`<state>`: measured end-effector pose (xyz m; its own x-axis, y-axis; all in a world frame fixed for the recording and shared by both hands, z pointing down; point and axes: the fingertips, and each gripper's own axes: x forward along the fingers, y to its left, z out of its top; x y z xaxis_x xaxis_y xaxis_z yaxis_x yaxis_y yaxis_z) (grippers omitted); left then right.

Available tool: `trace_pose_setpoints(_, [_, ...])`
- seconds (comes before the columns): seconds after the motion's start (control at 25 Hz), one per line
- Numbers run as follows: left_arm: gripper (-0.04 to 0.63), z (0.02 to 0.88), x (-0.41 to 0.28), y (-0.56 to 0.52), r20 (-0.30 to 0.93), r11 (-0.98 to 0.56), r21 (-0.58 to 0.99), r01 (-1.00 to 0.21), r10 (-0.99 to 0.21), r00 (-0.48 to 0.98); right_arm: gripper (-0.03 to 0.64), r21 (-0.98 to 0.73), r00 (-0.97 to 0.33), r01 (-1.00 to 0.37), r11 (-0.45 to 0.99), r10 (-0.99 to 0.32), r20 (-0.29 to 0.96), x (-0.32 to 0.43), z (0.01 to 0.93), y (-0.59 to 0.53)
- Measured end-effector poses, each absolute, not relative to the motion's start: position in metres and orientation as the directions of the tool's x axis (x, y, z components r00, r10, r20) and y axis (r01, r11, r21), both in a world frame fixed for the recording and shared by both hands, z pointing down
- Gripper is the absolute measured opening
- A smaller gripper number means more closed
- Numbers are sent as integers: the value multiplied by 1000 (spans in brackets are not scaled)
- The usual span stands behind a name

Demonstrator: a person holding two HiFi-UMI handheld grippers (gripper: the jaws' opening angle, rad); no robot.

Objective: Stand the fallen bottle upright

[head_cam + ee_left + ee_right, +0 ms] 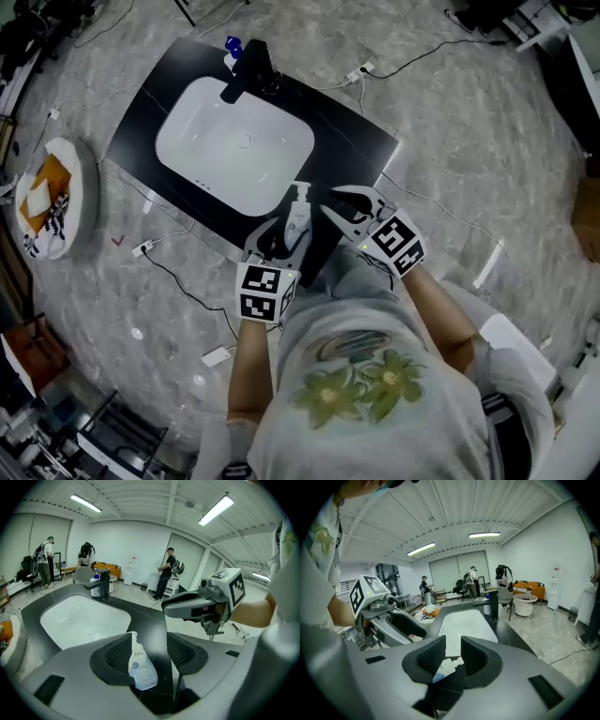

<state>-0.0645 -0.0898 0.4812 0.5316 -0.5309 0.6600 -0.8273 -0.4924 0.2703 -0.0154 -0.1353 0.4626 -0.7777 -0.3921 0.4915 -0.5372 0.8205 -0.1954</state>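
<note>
As seen from the head view: white pump bottle (297, 216) on the near corner of the black counter (364, 152), just beside the sink (192, 117), within the left gripper (286, 231); right gripper (330, 200) close alongside. In the left gripper view: jaws well apart, bottle between them, nearer one pad, apparently upright already. In the right gripper view: jaws slightly parted, clamping nothing. Probably light, smooth, slippery plastic, tippy under the pump; best taken across the broad lower body.

Grey marble floor (450, 112), ceiling striplights (215, 510)
</note>
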Motion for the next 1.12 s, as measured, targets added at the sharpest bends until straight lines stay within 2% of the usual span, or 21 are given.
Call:
trace_pose_setpoints(0.16, [279, 506, -58, -98, 703, -465, 295, -834, -485, 520, 117, -223, -785, -509, 831, -342, 516, -22, 482, -150])
trace_pose_setpoints(0.36, [291, 531, -53, -104, 737, -428, 380, -820, -396, 548, 124, -223, -787, -462, 858, -281, 549, -29, 501, -162])
trace_pose_setpoints(0.68, [305, 566, -53, -122, 779, -398, 401, -825, -325, 536, 124, -191, -765, -353, 916, -165, 623, -35, 544, -174])
trace_pose_setpoints(1.12, [307, 601, -57, -141, 805, -331, 496, -803, -171, 568, 124, -261, -735, -257, 930, -13, 678, -38, 592, -188])
